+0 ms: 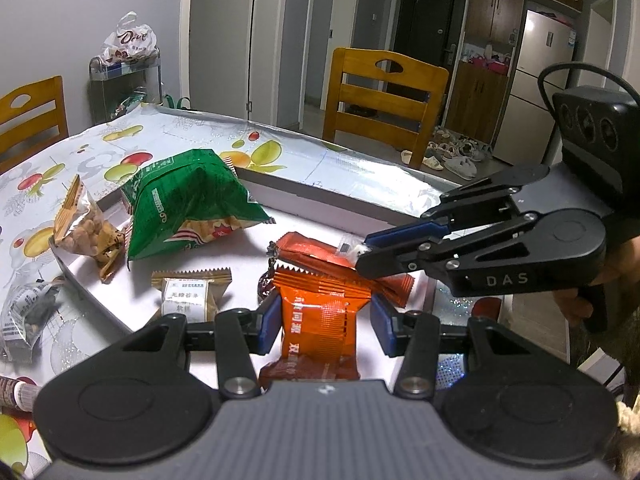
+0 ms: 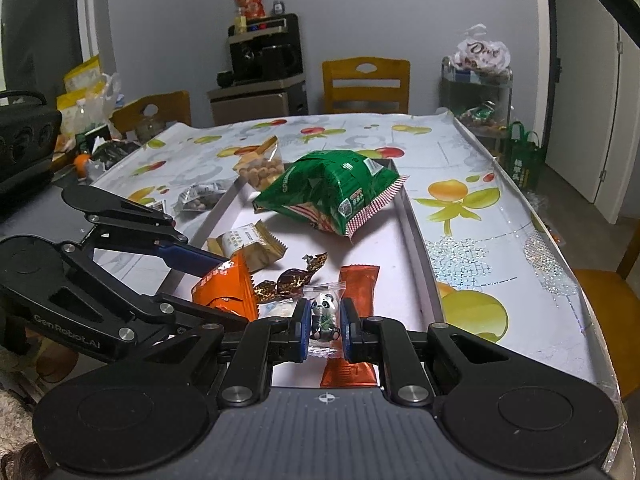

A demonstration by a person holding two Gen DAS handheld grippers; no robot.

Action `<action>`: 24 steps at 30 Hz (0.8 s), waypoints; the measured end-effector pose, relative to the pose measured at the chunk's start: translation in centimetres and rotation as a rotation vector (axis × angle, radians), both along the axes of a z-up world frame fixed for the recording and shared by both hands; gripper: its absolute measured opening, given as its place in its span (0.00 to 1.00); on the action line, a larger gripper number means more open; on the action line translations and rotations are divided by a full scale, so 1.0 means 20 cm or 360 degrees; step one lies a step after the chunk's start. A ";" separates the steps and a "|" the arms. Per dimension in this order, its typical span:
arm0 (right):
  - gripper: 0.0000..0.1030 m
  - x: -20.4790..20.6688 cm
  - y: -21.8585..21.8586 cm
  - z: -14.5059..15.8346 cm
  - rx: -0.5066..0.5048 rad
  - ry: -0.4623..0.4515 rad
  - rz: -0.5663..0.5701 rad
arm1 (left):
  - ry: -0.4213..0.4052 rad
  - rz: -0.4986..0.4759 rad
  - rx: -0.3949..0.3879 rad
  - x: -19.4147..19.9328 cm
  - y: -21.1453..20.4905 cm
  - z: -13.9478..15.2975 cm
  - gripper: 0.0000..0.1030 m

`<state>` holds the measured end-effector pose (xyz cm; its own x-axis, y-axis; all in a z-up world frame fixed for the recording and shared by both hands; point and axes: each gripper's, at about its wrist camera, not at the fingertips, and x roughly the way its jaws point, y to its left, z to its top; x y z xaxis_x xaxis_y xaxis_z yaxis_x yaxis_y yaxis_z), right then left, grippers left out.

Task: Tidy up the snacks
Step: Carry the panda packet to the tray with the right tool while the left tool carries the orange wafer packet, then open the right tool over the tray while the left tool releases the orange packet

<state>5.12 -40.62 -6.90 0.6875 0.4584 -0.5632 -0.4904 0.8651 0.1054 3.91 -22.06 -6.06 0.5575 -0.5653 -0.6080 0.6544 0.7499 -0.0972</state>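
My left gripper [image 1: 324, 326] is shut on an orange snack packet [image 1: 318, 320], its blue pads pressed on both sides; the right wrist view shows that packet [image 2: 224, 288] held tilted over the near-left part of a white tray [image 2: 420, 248]. My right gripper [image 2: 326, 330] is shut on a small clear packet with a panda figure [image 2: 325, 312], just above a long red-orange stick packet [image 2: 358, 288]. In the tray lie a green bag [image 2: 332, 196], a tan packet [image 2: 248, 244] and a dark foil candy [image 2: 288, 280]. A peanut bag [image 2: 260, 164] leans on the tray's far corner.
A grey bag of dark nuts [image 2: 200, 196] lies on the fruit-print tablecloth [image 2: 480, 200] left of the tray. Wooden chairs [image 1: 384, 92] stand around the table. A metal cart [image 2: 476, 92] with a plastic bag is at the far right. A hand [image 1: 580, 292] holds the right gripper.
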 end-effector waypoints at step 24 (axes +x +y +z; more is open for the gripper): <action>0.44 -0.02 -0.01 0.01 0.0027 -0.0018 -0.0021 | -0.0010 0.0043 0.0008 -0.01 0.01 0.01 0.64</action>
<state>4.77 -40.87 -6.62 0.6999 0.4586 -0.5476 -0.4802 0.8697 0.1145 3.65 -21.86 -5.85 0.5764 -0.5470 -0.6071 0.6345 0.7678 -0.0893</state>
